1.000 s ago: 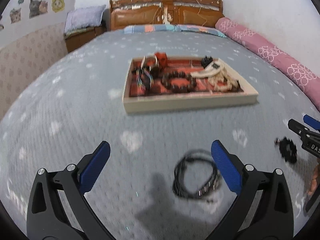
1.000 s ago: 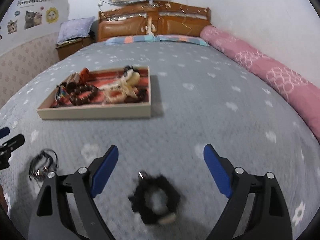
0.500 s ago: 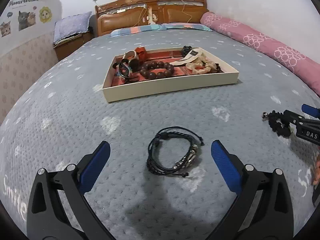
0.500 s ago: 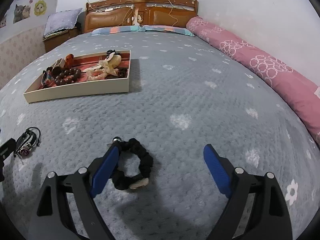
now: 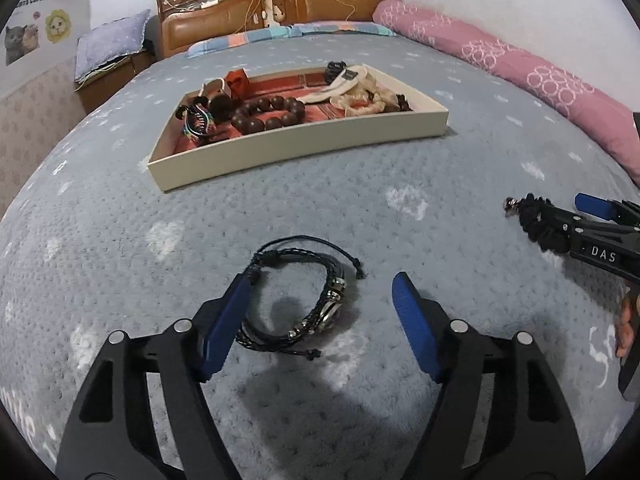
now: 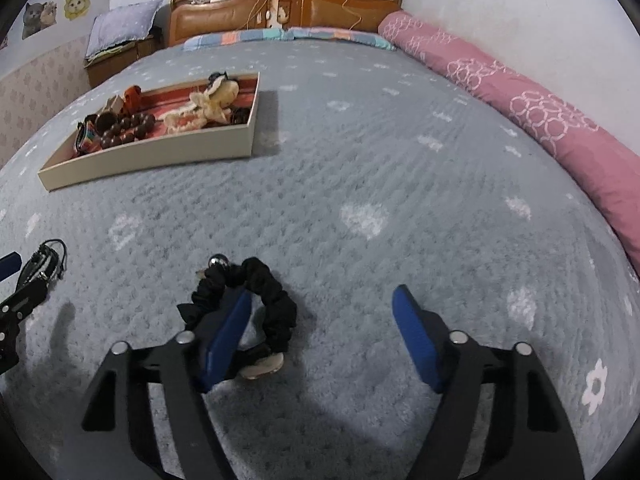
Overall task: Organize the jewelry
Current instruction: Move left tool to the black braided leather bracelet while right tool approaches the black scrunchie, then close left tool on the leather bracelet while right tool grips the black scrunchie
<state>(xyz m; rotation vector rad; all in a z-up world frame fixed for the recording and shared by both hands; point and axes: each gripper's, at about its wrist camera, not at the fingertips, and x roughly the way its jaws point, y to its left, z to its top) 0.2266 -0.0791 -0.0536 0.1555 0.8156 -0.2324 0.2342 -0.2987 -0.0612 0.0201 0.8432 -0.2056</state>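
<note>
A black braided cord bracelet (image 5: 304,300) lies on the grey bedspread. My left gripper (image 5: 320,320) is open low over it, its left finger (image 5: 224,328) overlapping the bracelet's left side. A black scrunchie (image 6: 256,300) with a silver bead lies on the bedspread. My right gripper (image 6: 320,332) is open, its left finger (image 6: 226,336) inside the scrunchie's loop. The cream jewelry tray (image 5: 304,136) holds brown beads and other pieces; it also shows in the right wrist view (image 6: 160,152). The scrunchie (image 5: 540,220) and the right gripper show at the left view's right edge.
A pink bolster (image 6: 560,128) runs along the bed's right side by the wall. The wooden headboard (image 5: 272,4) and striped pillows lie beyond the tray. A nightstand with a cushion (image 5: 108,52) stands at the far left.
Both grippers have moved forward and down. The bracelet now lies between the left fingers, and the right gripper's left finger now sits inside the scrunchie. Both stay open.
</note>
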